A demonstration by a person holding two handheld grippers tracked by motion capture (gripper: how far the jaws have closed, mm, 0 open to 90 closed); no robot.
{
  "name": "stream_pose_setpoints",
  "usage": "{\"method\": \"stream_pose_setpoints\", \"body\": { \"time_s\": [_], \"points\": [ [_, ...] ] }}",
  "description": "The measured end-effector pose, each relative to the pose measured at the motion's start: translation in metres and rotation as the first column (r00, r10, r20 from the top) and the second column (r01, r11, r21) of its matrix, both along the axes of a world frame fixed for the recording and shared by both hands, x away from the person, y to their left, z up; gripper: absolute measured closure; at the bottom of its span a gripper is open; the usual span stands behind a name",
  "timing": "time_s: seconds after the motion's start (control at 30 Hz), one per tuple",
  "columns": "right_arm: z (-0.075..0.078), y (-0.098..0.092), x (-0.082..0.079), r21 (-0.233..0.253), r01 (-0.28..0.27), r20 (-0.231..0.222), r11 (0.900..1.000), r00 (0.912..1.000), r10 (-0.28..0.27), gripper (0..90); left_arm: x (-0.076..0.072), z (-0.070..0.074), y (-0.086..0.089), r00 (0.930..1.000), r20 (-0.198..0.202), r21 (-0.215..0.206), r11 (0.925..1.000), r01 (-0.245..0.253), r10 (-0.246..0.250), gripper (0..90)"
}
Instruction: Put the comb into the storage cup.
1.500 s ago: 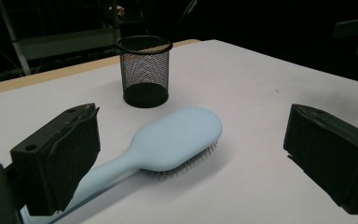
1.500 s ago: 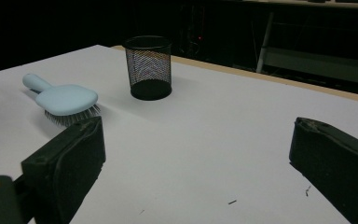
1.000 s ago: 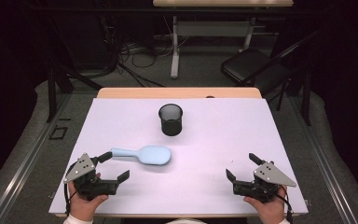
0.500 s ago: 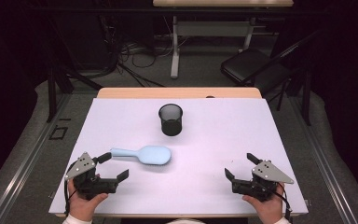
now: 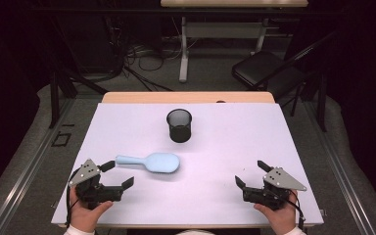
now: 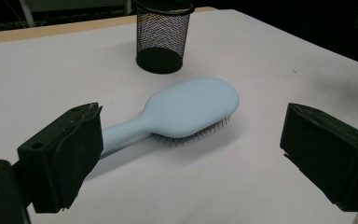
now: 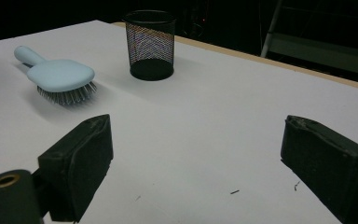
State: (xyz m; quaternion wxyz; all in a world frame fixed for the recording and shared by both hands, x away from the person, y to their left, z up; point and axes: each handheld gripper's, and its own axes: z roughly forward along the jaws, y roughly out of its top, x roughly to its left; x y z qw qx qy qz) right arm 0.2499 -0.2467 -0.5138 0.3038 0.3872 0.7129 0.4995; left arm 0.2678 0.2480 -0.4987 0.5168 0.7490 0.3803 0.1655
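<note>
The pale blue plastic hairbrush point(image 5: 149, 162) lies bristles-down on the white tabletop point(image 5: 225, 147), left of centre and nearer the front edge than the back, its handle pointing toward the left edge. The left gripper point(image 5: 118, 175) sits by the front-left corner with jaws spread wide and empty, one jaw close to the handle tip; from the left gripper view it is hard to say whether that jaw touches the handle or only overlaps it. The right gripper point(image 5: 249, 174), near the front-right corner, is likewise wide open and holds nothing.

The likely trouble is a poor bite: the handle is smooth, rounded and low to the tabletop, so jaws closing off-centre could squeeze it out sideways or spin the brush on its bristles. A grip at the very handle end would leave the heavy head drooping. Swinging it carelessly toward the black wire-mesh cup point(image 5: 179, 125), standing upright toward the back edge, could tip that light cup.
</note>
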Motion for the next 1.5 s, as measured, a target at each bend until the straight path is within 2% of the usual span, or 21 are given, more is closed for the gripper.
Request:
{"method": "stream_pose_setpoints", "body": {
  "time_s": [0.1,0.13,0.27,0.3,0.37,0.6,0.77,0.9,0.97,1.13,1.5],
  "points": [
    [0.0,0.0,0.0,0.0,0.001,-0.004,1.0,1.0,-0.001,9.6,0.003,0.004,0.0,1.0,-0.007,0.019,0.9998,-0.006,0.006,7.7],
    [-0.001,0.0,0.0,-0.001,0.002,-0.005,1.0,1.0,-0.002,9.8,0.005,0.008,-0.001,0.9997,-0.022,0.023,0.9997,-0.01,0.01,7.7],
    [-0.001,0.0,0.001,0.002,0.002,-0.011,1.0,0.9999,-0.002,10.4,0.009,0.011,-0.001,0.9989,-0.044,0.013,0.9998,-0.016,0.017,9.3],
    [-0.001,0.0,0.001,0.004,0.003,-0.011,1.0,0.9999,-0.002,10.7,0.01,0.012,-0.001,0.9986,-0.049,0.013,0.9997,-0.021,0.021,13.3],
    [-0.001,-0.001,0.001,0.007,0.004,-0.012,1.0,0.9999,-0.004,11.1,0.013,0.014,-0.001,0.9981,-0.056,0.019,0.9996,-0.023,0.024,14.9],
    [-0.001,0.0,0.0,0.006,0.005,-0.013,1.0,0.9999,-0.005,11.8,0.022,0.023,-0.002,0.9971,-0.073,0.03,0.9993,-0.022,0.024,15.4],
    [-0.002,0.0,0.001,0.018,0.004,-0.016,1.0,0.9999,-0.004,12.5,0.03,0.032,-0.002,0.9955,-0.091,0.061,0.9979,-0.021,0.026,16.2],
    [-0.002,-0.001,0.001,0.02,0.007,-0.019,1.0,0.9998,-0.006,13.1,0.036,0.035,-0.002,0.9948,-0.097,0.056,0.9981,-0.027,0.032,16.4],
    [-0.002,-0.001,0.001,0.021,0.006,-0.023,1.0,0.9997,-0.006,13.3,0.039,0.037,-0.001,0.9937,-0.108,0.046,0.9986,-0.025,0.03,16.9],
    [-0.003,0.0,0.002,0.019,0.004,-0.032,1.0,0.9995,-0.003,13.7,0.049,0.041,0.0,0.9891,-0.137,0.073,0.9964,-0.044,0.054,17.4],
    [-0.004,0.0,0.003,0.025,-0.001,-0.041,1.0,0.9992,0.002,13.9,0.067,0.051,-0.001,0.9854,-0.147,0.1,0.9925,-0.071,0.085,21.0]
  ]
}}
